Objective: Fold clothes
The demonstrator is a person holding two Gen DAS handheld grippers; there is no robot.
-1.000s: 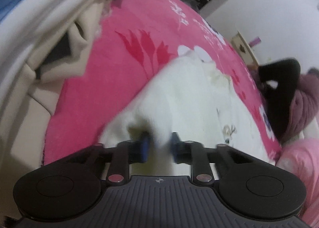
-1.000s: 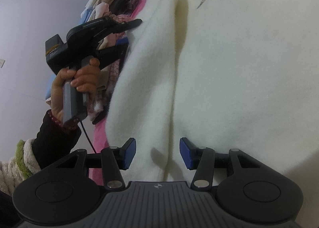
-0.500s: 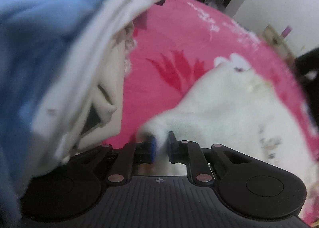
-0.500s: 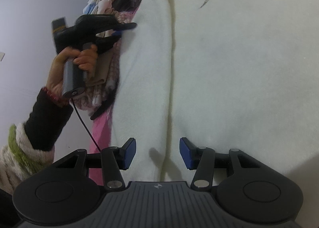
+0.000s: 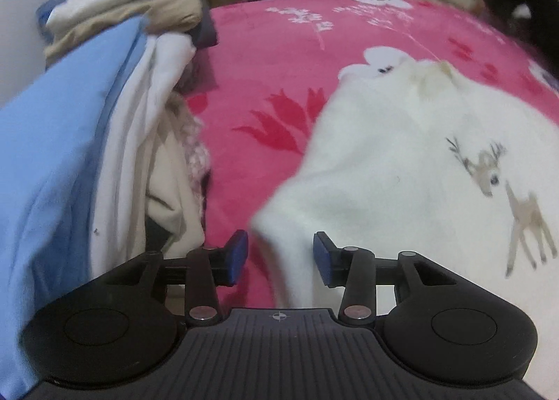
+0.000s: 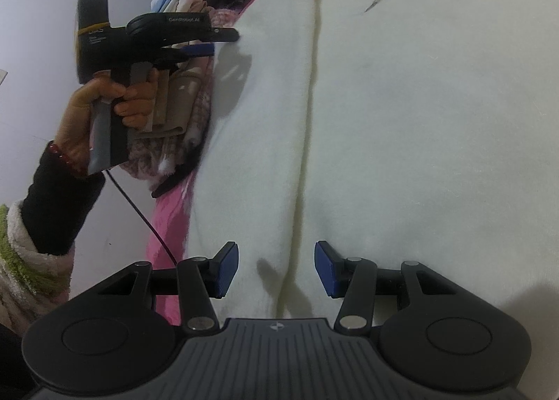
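1. pink bedspread (image 5: 279, 61) carries white sweater (image 5: 401, 155), laid flat; clothes pile (image 5: 104, 120) beside it.
2. left gripper (image 5: 279, 251) and right gripper (image 6: 276, 269): jaws spread, nothing held.
3. sleeve fold judged in hand; an edge needs pinching next.

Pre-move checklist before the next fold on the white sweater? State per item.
1. Left gripper jaws open: ok.
2. Left jaws astride the sweater edge: ok, the edge lies between them, not pinched.
3. Right gripper jaws open: ok, over a lengthwise crease in the sweater.
4. Side already folded in: ok, a flap lies along the sweater's side in the right wrist view.
5. Room on the pink blanket: ok ahead of the left gripper; the clothes pile crowds its left.
6. Sweater lying flat overall: cannot tell, neither view shows the whole of it.
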